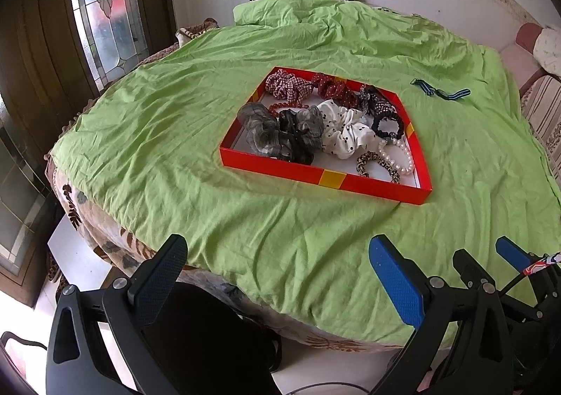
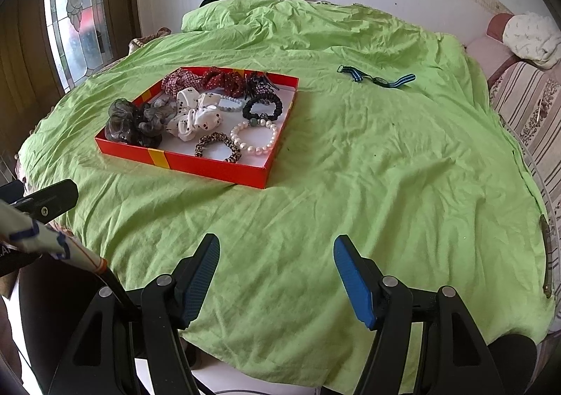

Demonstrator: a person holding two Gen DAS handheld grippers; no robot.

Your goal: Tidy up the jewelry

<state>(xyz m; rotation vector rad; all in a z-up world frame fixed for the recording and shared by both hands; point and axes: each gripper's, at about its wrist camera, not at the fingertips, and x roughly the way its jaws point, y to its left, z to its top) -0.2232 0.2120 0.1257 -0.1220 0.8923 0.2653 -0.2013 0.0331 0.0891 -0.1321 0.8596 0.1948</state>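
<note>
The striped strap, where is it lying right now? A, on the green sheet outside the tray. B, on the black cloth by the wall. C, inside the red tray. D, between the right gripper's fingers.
A: the striped strap lies on the green sheet, apart from the red tray that holds the scrunchies and bracelets, and far from both open grippers.
</note>
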